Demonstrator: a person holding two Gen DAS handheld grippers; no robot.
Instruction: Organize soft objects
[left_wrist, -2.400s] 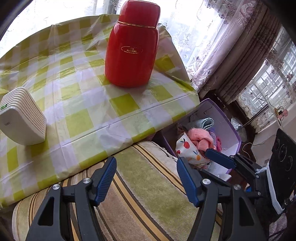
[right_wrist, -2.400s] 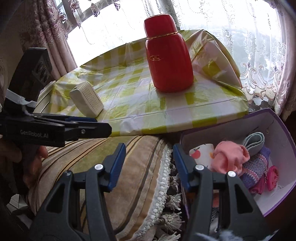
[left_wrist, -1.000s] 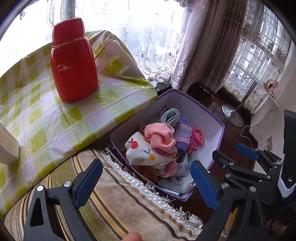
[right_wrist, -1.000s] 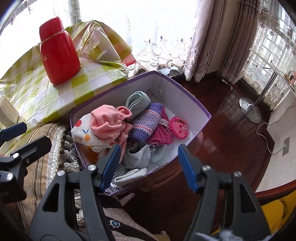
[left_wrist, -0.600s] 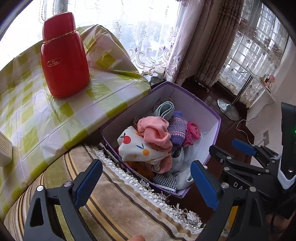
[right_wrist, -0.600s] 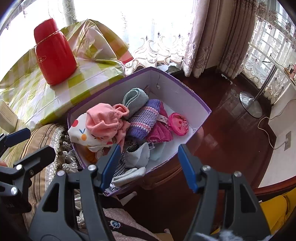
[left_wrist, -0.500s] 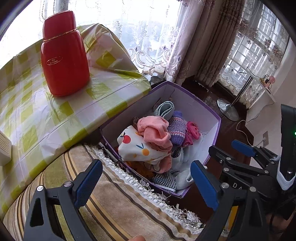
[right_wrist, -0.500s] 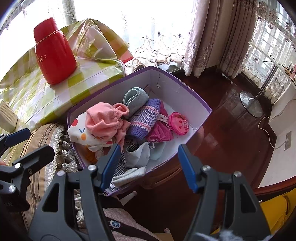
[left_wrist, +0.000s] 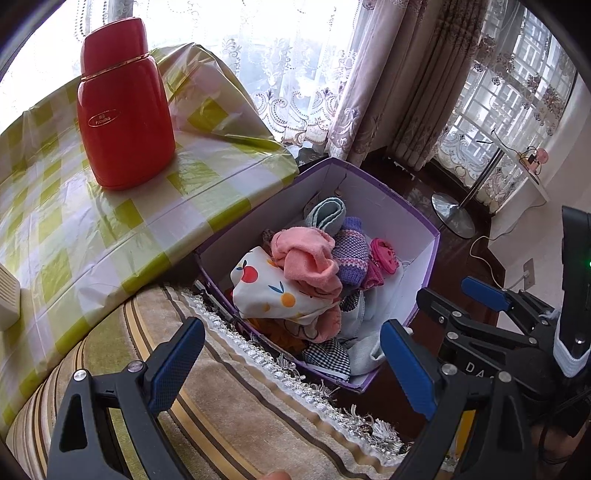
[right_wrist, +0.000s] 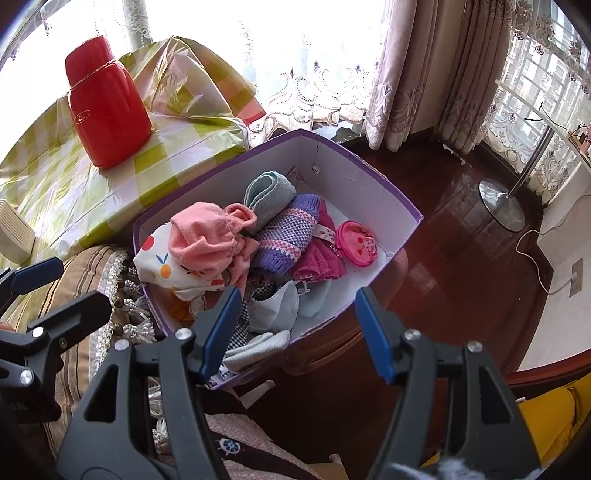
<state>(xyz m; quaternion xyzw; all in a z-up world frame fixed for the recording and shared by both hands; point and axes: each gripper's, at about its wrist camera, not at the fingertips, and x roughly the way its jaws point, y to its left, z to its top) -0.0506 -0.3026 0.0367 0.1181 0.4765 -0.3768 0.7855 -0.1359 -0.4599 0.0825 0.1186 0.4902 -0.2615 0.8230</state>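
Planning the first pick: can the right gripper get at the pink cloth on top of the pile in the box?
Probably yes. The pink cloth lies on top of the pile in the open purple box, nothing covering it, and the right gripper hangs open just above the box's near edge.

Orange fabric (left_wrist: 284, 334) mostly buried under clothes

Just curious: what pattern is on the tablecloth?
The tablecloth is yellow-green and white checks, clearest in the left wrist view.

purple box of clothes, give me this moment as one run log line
stage: approach | left gripper: open, empty, above cushion | right gripper: open, empty, over near edge of purple box | pink cloth: on top of pile, untouched
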